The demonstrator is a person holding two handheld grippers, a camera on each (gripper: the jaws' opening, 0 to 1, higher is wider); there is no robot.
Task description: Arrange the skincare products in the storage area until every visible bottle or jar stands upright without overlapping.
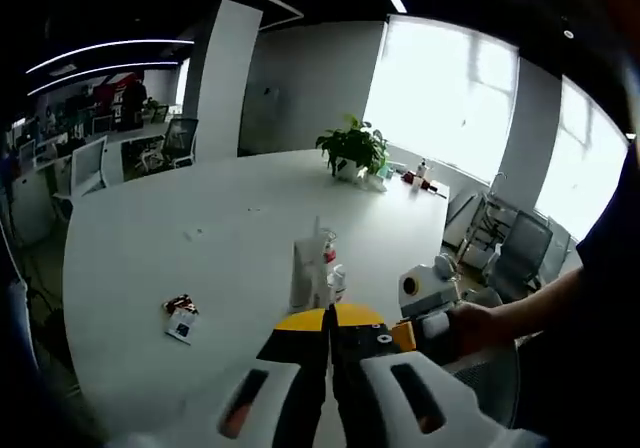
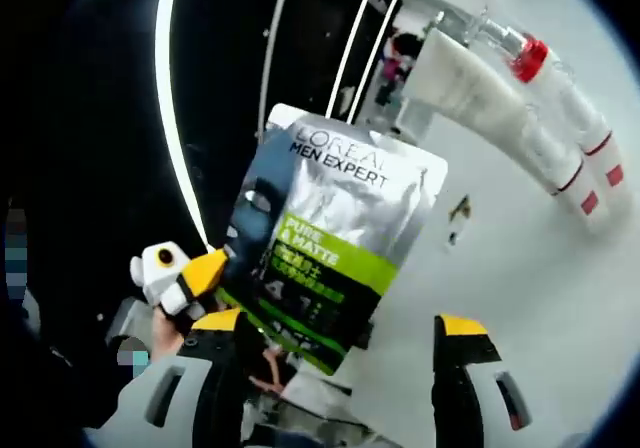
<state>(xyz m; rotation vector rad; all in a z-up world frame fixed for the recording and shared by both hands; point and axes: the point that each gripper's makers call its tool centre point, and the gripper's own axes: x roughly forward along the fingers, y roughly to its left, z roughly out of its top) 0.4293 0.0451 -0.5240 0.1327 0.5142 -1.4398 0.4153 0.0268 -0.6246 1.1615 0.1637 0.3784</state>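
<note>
On the white counter (image 1: 200,238), in the left gripper view, a small cluster of skincare products (image 1: 318,268) stands upright near the middle: a tall pale tube or carton and beside it a clear bottle with a red collar, with a shorter container at their foot. They are too small there to tell labels or whether they touch. To their left, well apart, a small dark-and-white sachet (image 1: 181,318) lies flat. At the far edge a potted plant (image 1: 352,148) stands with a few more small bottles (image 1: 418,176) just beside it.

The left gripper (image 1: 328,330) has its fingers pressed together with nothing between them. To the right of it the other gripper (image 1: 430,298) shows, held by a person's hand (image 1: 480,326); its tips are hidden from here.

In the right gripper view, rolled strongly to one side, a silver pouch (image 2: 335,233) printed "L'OREAL MEN EXPERT" with a green "PURE & MATTE" band fills the centre. Its lower edge is cut off behind the right gripper (image 2: 340,333), whose fingers stand wide apart; the pouch sits near the left finger, but I cannot tell whether it is touched or held. The left gripper's yellow-tipped end (image 2: 185,278) reaches the pouch's edge from the left. Beyond, the white tube (image 2: 480,93) and a clear bottle with a red collar (image 2: 560,98) appear tilted by the camera's roll.
</note>
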